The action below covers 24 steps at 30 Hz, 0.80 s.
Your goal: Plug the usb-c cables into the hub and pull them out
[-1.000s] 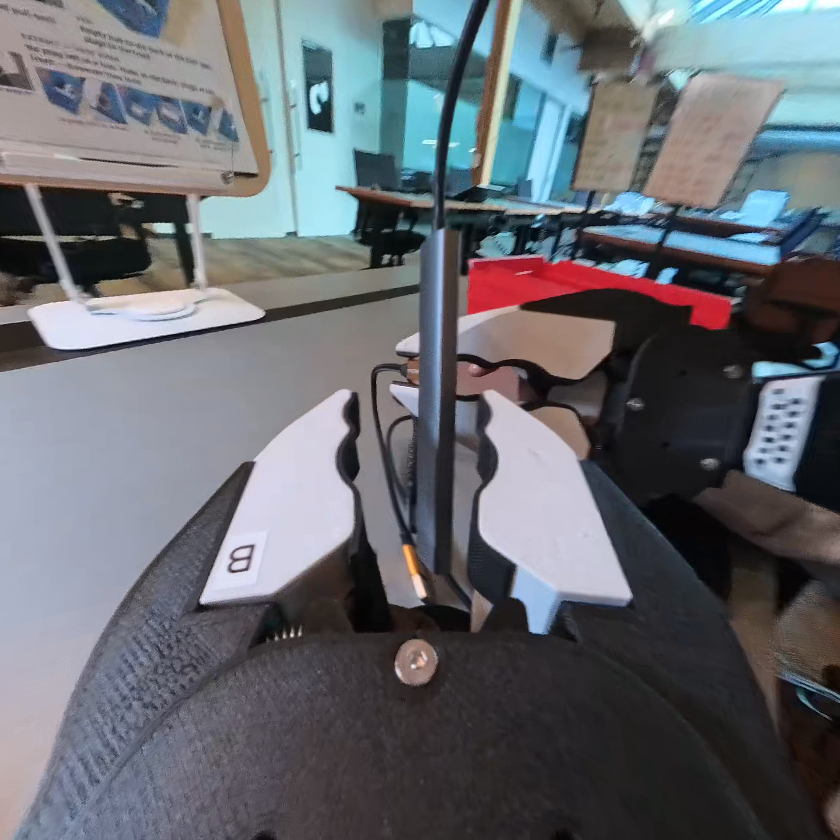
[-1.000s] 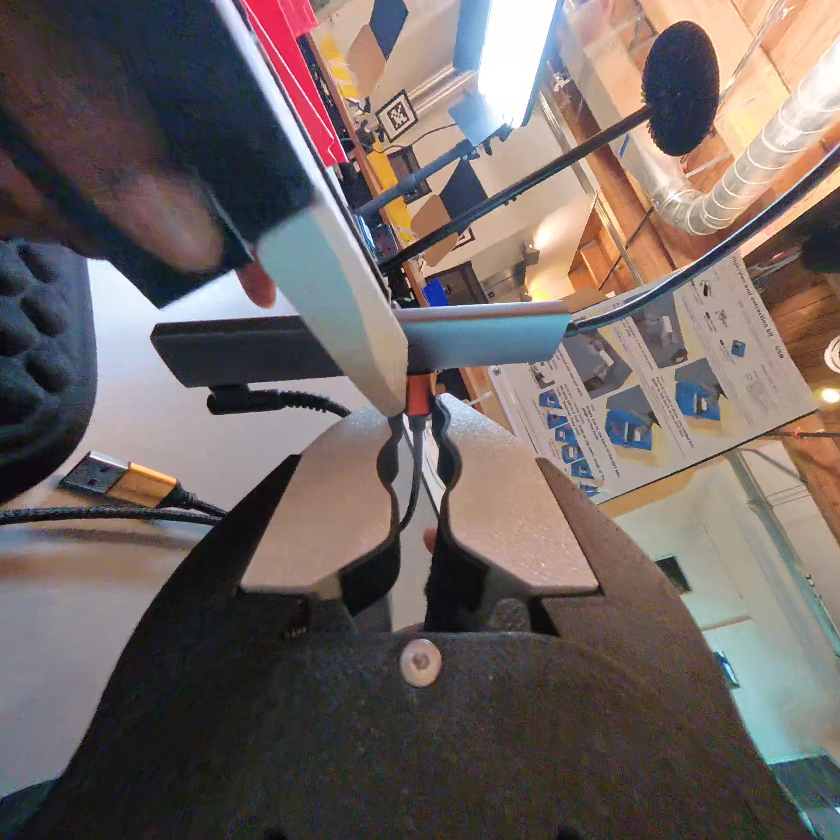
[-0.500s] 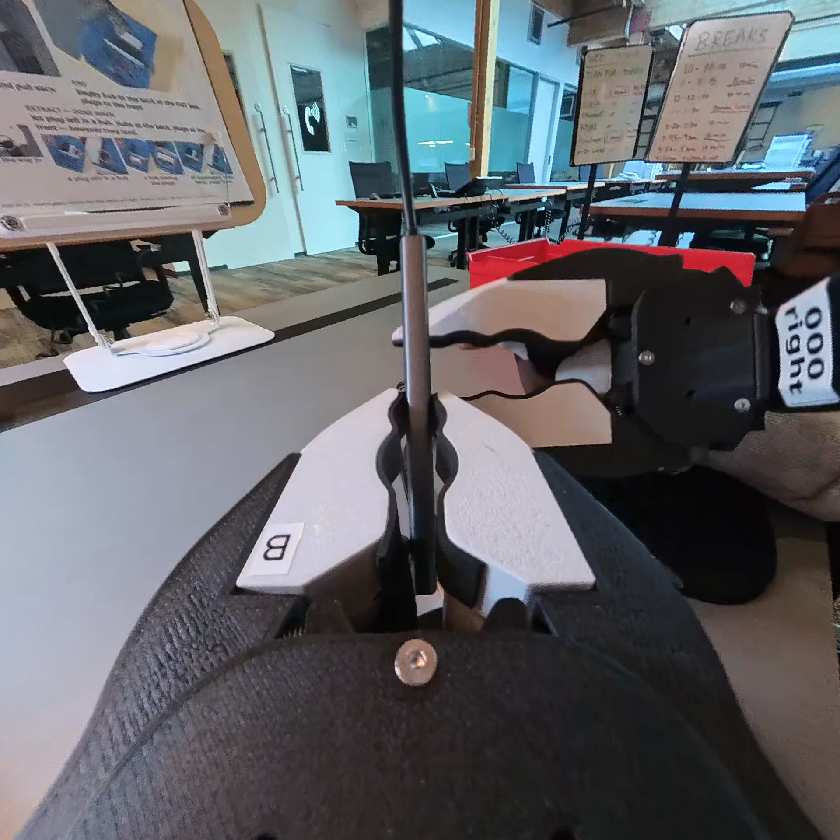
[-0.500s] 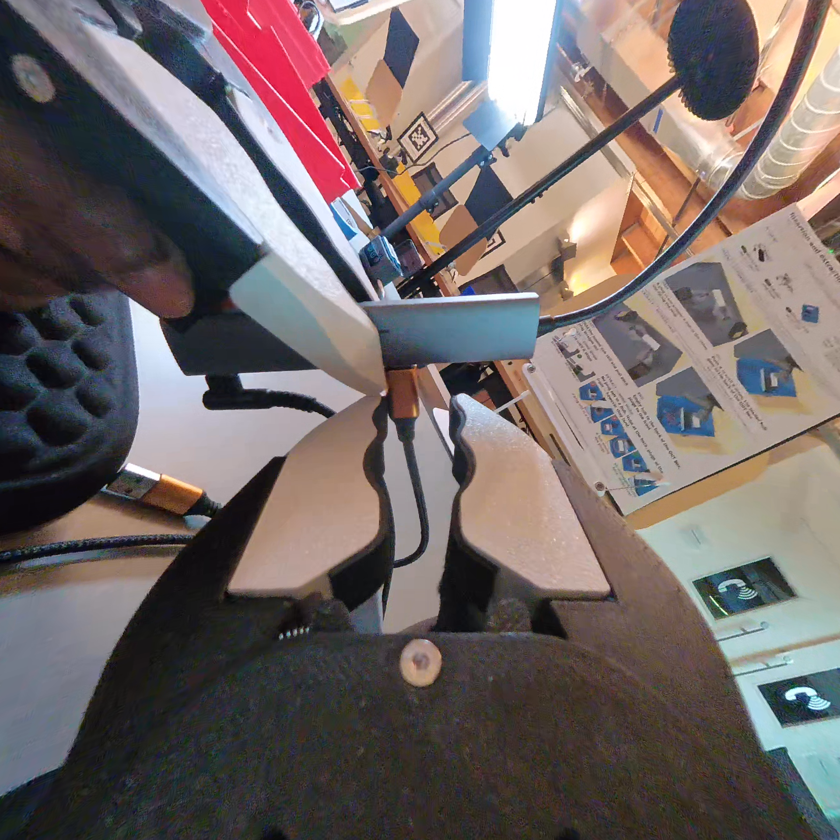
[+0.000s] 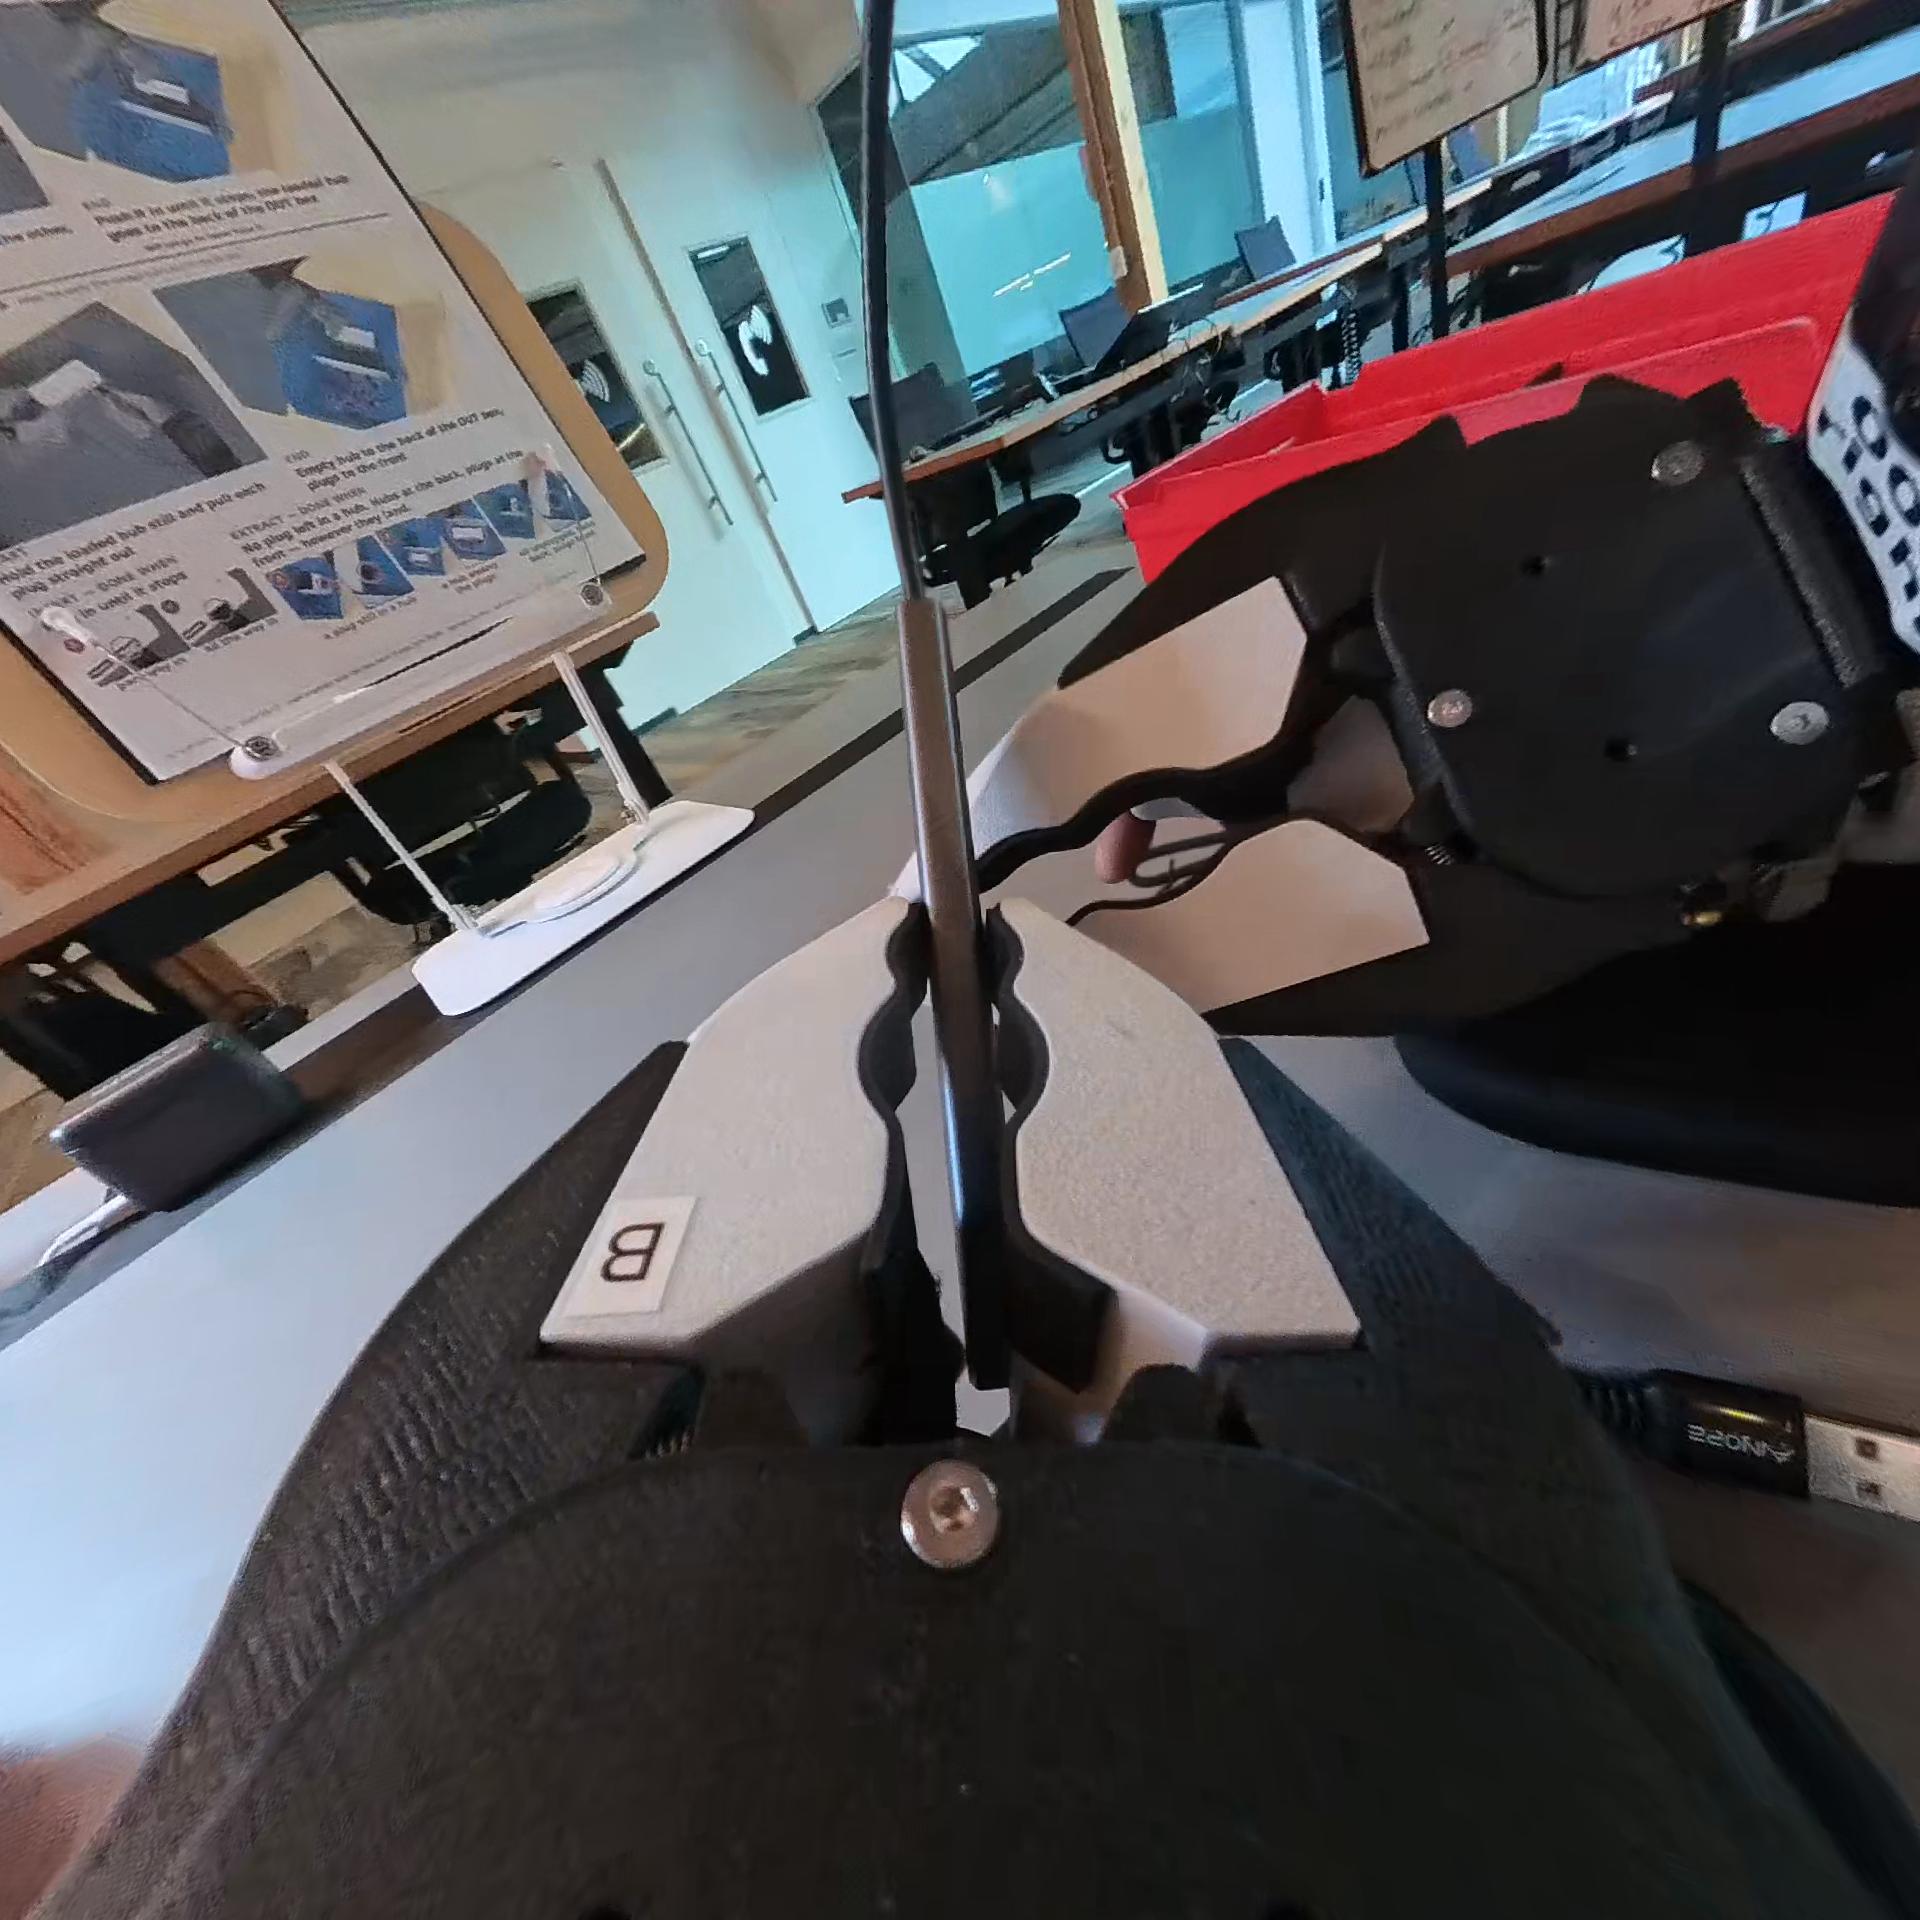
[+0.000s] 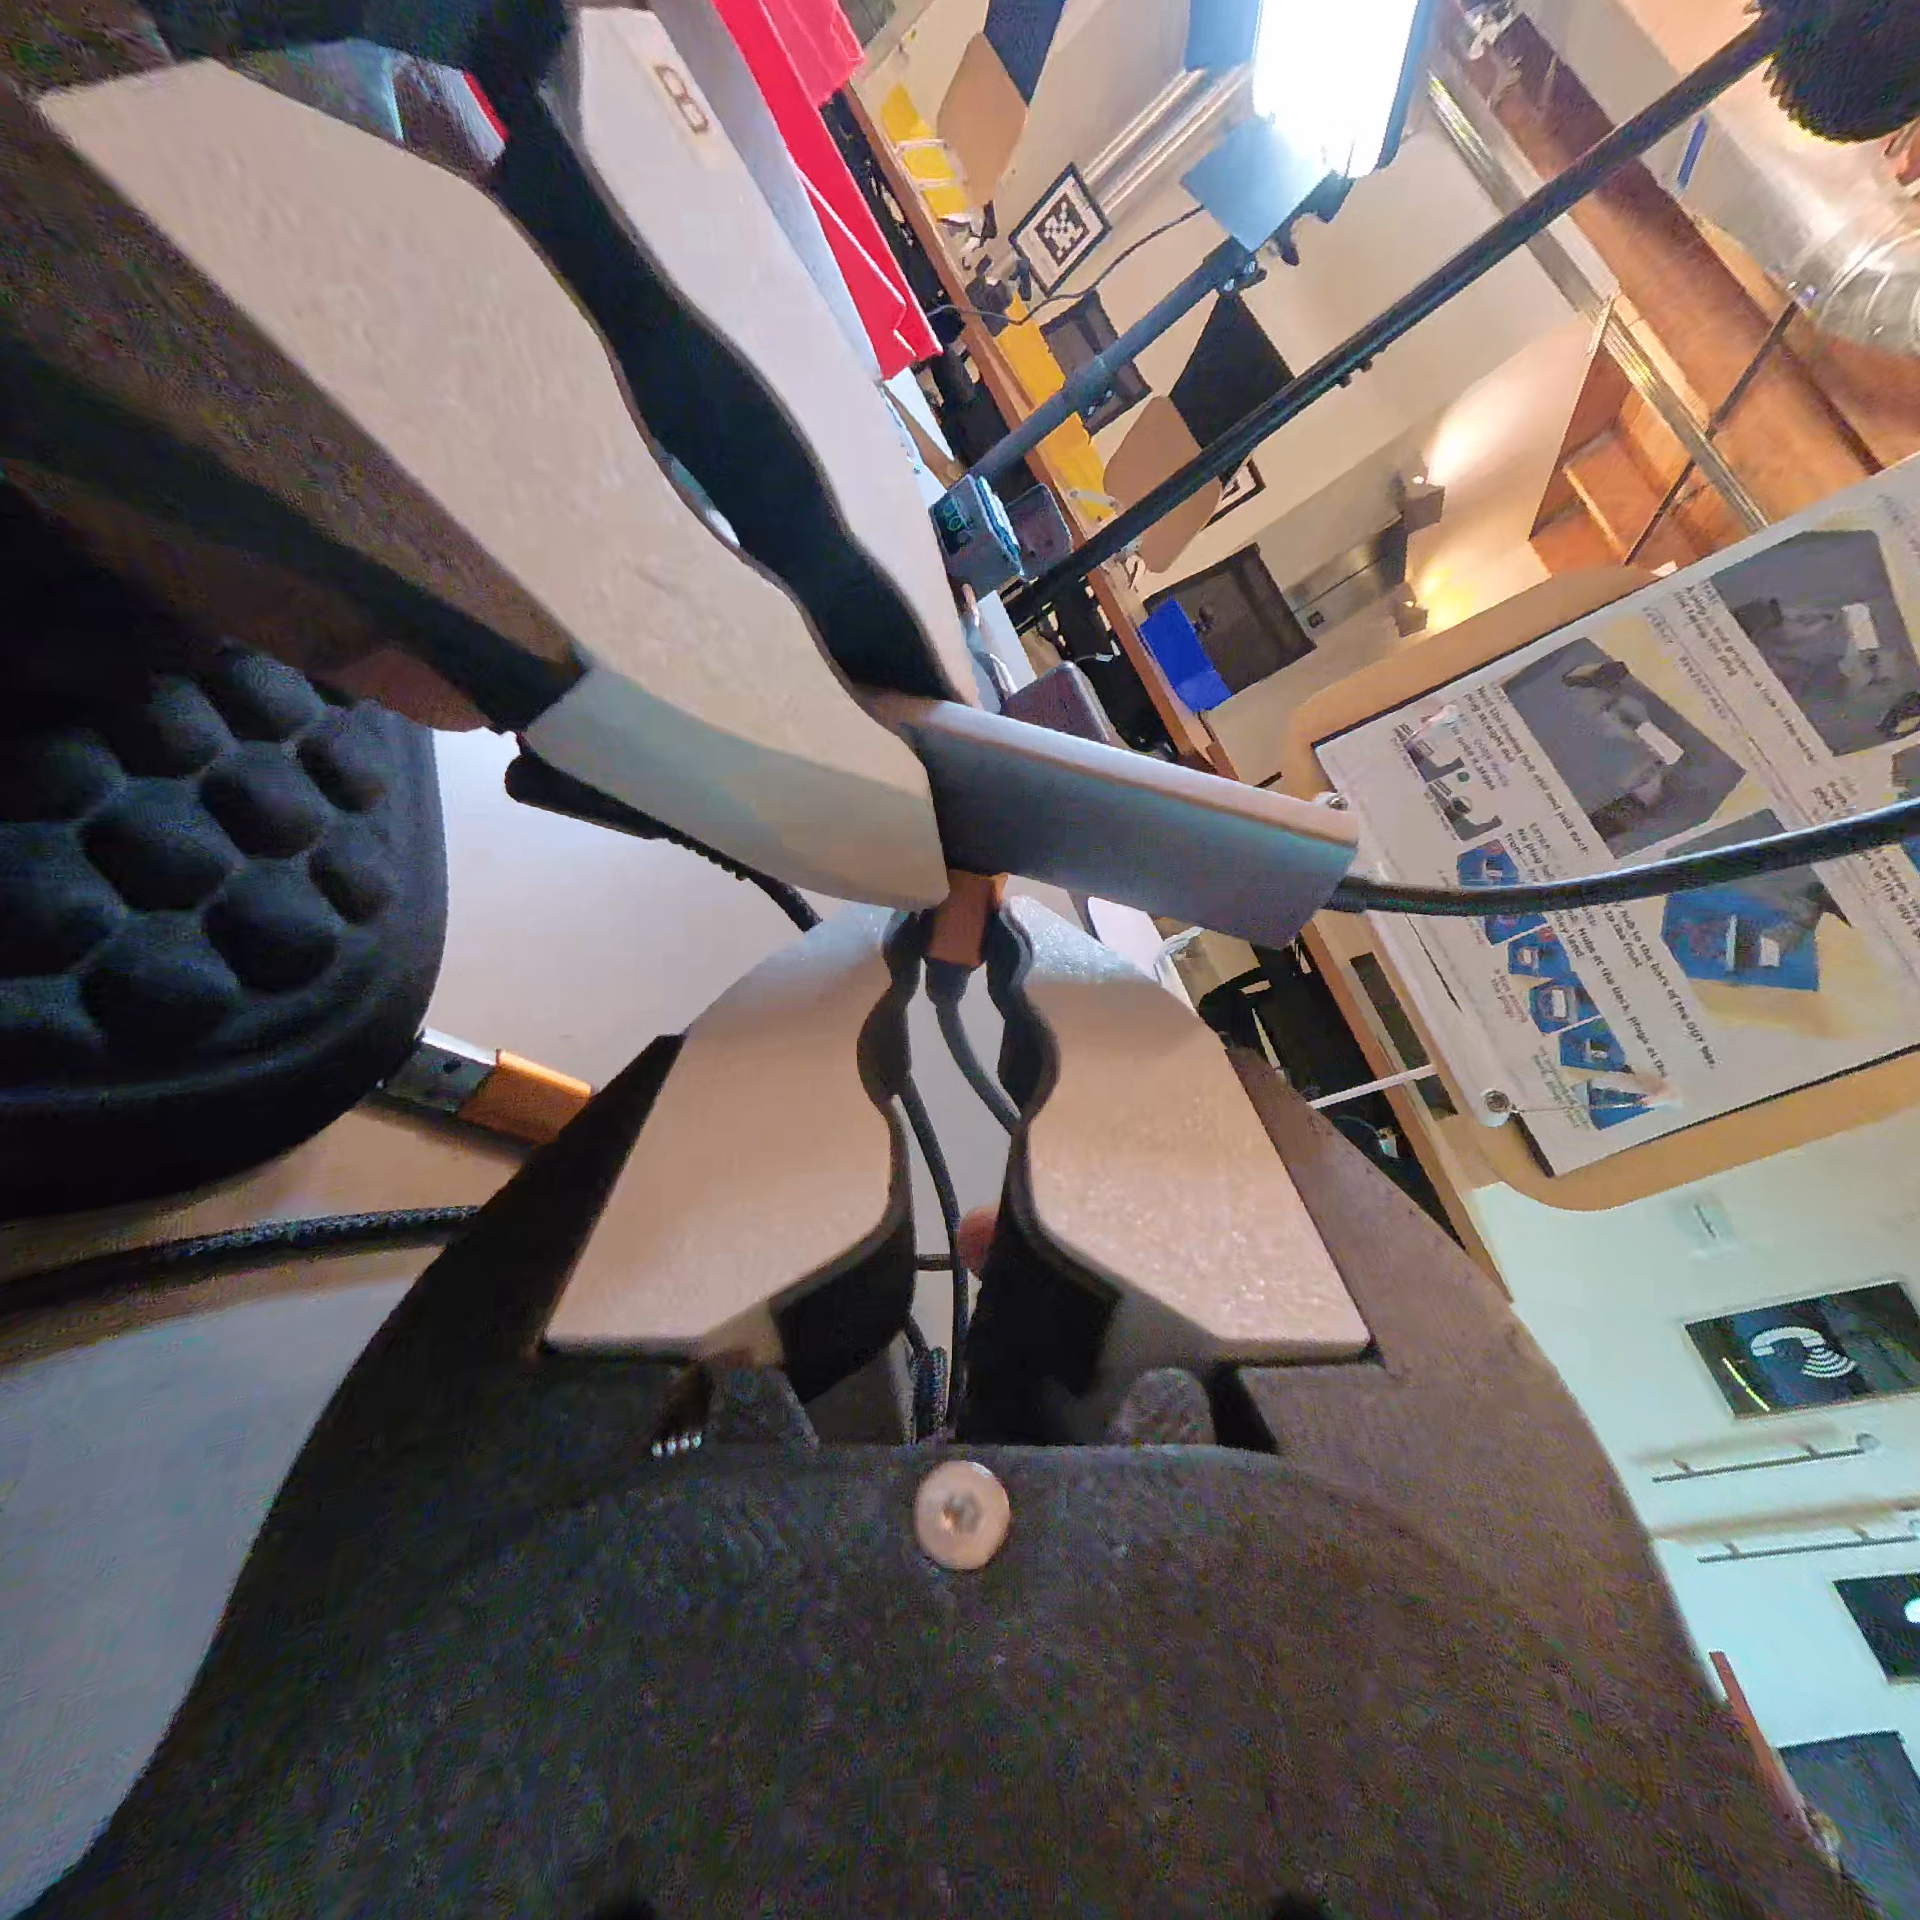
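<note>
Leftmost, in the left wrist view, a dark grey block (image 5: 171, 1127) is sitting near the far edge of the grey worktop (image 5: 260, 1351); behind it a printed instruction board (image 5: 260, 343) is leaning on a white stand (image 5: 582, 914); just to the right, the left claw (image 5: 951, 935) is gripping the slim grey hub (image 5: 940, 831) edge-on, its two white fingers (image 5: 769, 1132) closed flat against the hub's sides, so the hub is standing upright between them with its own black lead (image 5: 878, 312) running up out of the top of the view; further right, the right claw (image 5: 997, 831) is reaching in sideways towards the hub, with a red bin (image 5: 1558, 416) behind it; at the far right edge a black USB-A plug (image 5: 1766, 1444) is lying on the worktop.

Across in the right wrist view, the left claw (image 6: 914, 800) is filling the upper left, clamping the hub (image 6: 1132, 831), which is lying crosswise here; lower left, an orange-collared USB-A plug (image 6: 488, 1081) is resting on the worktop (image 6: 582, 935); in the middle, the right claw (image 6: 961, 925) is closed on the orange usb-c plug (image 6: 961, 920), its tips pinching the plug where it is meeting the hub's underside edge; whether the plug is fully seated is impossible to tell; its thin black cable (image 6: 935, 1174) is trailing back between the fingers; to the right, the hub's lead (image 6: 1662, 878) is running off past the instruction board (image 6: 1662, 831).
</note>
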Each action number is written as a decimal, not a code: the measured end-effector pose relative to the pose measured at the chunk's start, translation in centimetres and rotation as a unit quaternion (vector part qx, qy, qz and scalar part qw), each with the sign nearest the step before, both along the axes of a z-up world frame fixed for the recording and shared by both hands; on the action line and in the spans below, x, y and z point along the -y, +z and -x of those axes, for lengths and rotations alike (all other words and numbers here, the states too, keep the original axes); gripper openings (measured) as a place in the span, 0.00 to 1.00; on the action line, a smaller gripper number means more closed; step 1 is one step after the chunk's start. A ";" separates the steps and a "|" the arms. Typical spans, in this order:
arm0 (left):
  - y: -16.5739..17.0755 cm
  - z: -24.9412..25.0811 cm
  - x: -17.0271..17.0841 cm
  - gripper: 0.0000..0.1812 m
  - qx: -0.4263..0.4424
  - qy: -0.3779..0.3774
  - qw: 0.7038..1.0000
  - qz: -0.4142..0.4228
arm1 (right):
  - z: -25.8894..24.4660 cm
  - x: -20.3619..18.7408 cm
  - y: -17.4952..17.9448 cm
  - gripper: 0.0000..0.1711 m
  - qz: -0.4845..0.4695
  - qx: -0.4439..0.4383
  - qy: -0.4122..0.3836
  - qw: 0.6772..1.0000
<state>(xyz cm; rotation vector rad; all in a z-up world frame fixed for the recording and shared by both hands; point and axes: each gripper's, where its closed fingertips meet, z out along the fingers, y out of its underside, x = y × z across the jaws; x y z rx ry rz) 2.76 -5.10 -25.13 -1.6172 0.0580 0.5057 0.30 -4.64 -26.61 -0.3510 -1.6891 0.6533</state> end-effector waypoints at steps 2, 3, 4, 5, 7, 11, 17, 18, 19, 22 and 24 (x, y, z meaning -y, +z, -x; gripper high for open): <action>-0.1 0.2 0.0 0.05 -0.023 0.021 0.999 0.006 | 0.3 0.0 -0.2 0.08 0.009 0.006 -0.004 1.000; 0.0 0.3 0.1 0.05 -0.032 0.030 0.999 0.007 | 0.4 0.0 -0.4 0.08 0.012 0.010 -0.006 1.000; -0.1 0.5 0.1 0.05 -0.040 0.038 0.998 0.011 | 0.5 0.0 -0.5 0.08 0.020 0.017 -0.009 1.000; -0.1 0.6 0.1 0.05 -0.056 0.048 0.997 0.014 | 0.6 0.0 -0.6 0.08 0.023 0.021 -0.011 0.999; -0.2 0.6 0.0 0.05 -0.068 0.054 0.996 0.021 | 0.7 -0.1 -0.8 0.08 0.023 0.026 -0.013 0.999; -0.1 0.6 0.0 0.05 -0.102 0.069 0.992 0.025 | 0.8 -0.2 -0.8 0.08 0.019 0.027 -0.018 0.999; 1.0 0.5 0.4 0.06 -0.029 0.033 0.999 -0.031 | 0.5 0.0 0.2 0.07 0.023 0.005 -0.009 1.000; 1.7 0.4 0.7 0.06 -0.002 0.013 0.998 -0.061 | 0.2 0.2 1.1 0.07 0.030 -0.017 0.006 0.999; 2.1 0.3 0.9 0.06 0.024 -0.006 0.996 -0.082 | -0.1 0.4 1.7 0.07 0.049 -0.021 0.018 0.998; 2.5 1.5 1.4 0.16 0.097 -0.017 0.988 -0.115 | -0.4 0.7 2.1 0.07 0.097 -0.004 0.032 0.995; 2.5 2.5 1.6 0.28 0.147 -0.012 0.981 -0.126 | -0.7 0.7 2.1 0.07 0.121 0.012 0.039 0.992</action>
